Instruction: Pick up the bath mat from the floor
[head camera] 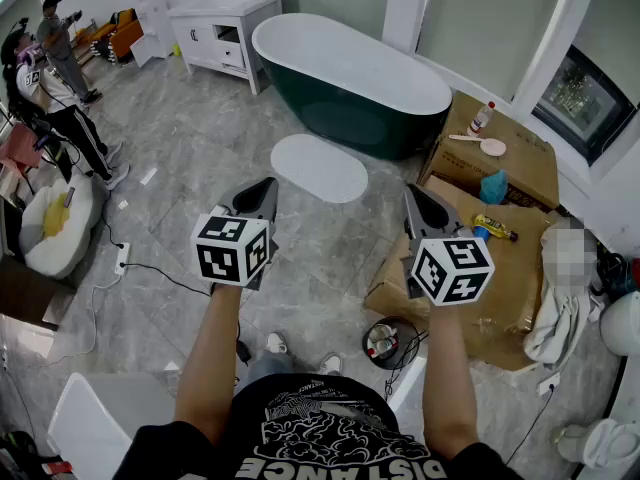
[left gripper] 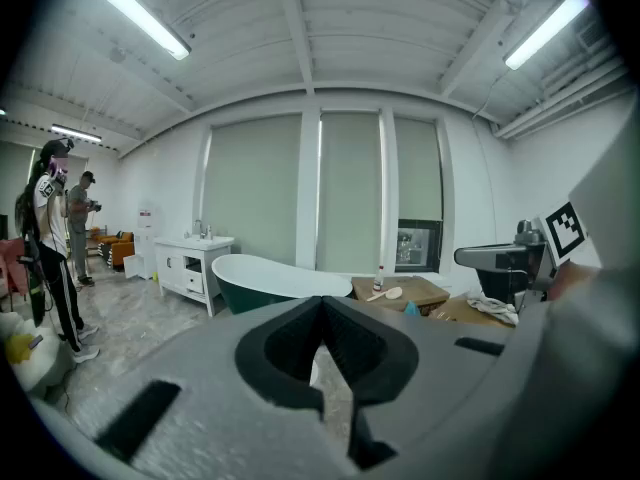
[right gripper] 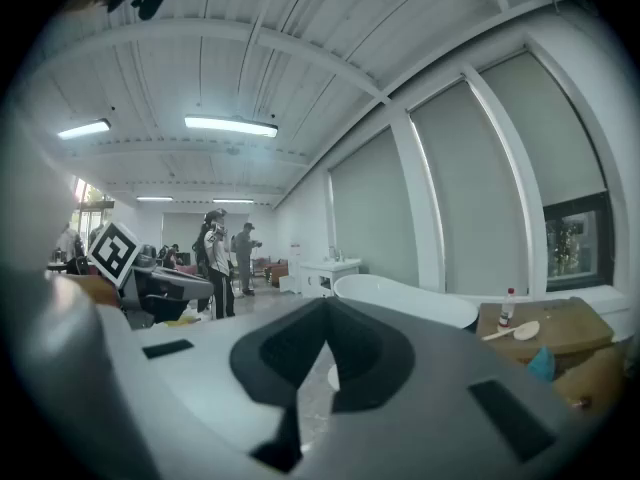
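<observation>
Both grippers are held out ahead of the person, side by side and well apart, pointing forward across the room. The left gripper (head camera: 262,186) has its fingers (left gripper: 285,343) clenched, tips meeting with nothing between them. The right gripper (head camera: 418,193) is the same: its fingers (right gripper: 365,353) are pressed together and grasp nothing.

The bath mat (head camera: 320,168) is a white oval lying flat on the grey marbled floor (head camera: 190,138). It is ahead of the two grippers, roughly midway between their lines, and neither touches it. Its long side runs just beside the bathtub (head camera: 350,73) (dark green outside, white inside).

Flattened cardboard boxes (head camera: 515,163) lie to the right of the tub, near the right gripper, and carry a small bottle (head camera: 481,117) and a few other small items. A white vanity (head camera: 222,26) with a sink stands past the far end of the tub. Two people (head camera: 60,58) stand at the far left of the room, well apart from the mat. A black cable (head camera: 160,271) trails over the floor near the left arm.
</observation>
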A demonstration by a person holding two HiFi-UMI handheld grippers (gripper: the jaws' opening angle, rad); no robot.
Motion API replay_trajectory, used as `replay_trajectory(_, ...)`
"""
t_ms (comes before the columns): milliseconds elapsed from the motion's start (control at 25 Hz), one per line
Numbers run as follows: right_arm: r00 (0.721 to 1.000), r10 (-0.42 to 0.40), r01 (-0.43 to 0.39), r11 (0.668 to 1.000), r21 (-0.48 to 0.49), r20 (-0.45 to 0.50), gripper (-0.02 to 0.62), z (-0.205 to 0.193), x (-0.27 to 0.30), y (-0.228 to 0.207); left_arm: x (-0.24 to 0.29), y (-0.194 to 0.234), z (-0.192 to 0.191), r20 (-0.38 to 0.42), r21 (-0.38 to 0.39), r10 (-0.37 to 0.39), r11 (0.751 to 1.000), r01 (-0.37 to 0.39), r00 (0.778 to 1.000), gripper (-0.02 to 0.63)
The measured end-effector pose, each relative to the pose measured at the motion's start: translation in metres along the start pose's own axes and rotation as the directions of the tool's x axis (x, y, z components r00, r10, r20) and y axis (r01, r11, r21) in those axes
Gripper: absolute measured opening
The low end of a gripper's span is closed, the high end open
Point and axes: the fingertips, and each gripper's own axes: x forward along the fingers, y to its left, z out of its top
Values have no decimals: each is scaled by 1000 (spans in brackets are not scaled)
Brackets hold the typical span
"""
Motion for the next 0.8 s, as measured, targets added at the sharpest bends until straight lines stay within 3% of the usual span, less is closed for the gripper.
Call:
replay_trajectory(520,1000,-18,18,1000,4,-10,11,-9,14,-5,10,12,0,7,10,4,1000,-4,1000,20)
replay_trajectory(800,999,-50,51,999,6,-21,43,-12,51,-3,37,47,-3,1,0,-27,1000,27,1000,48)
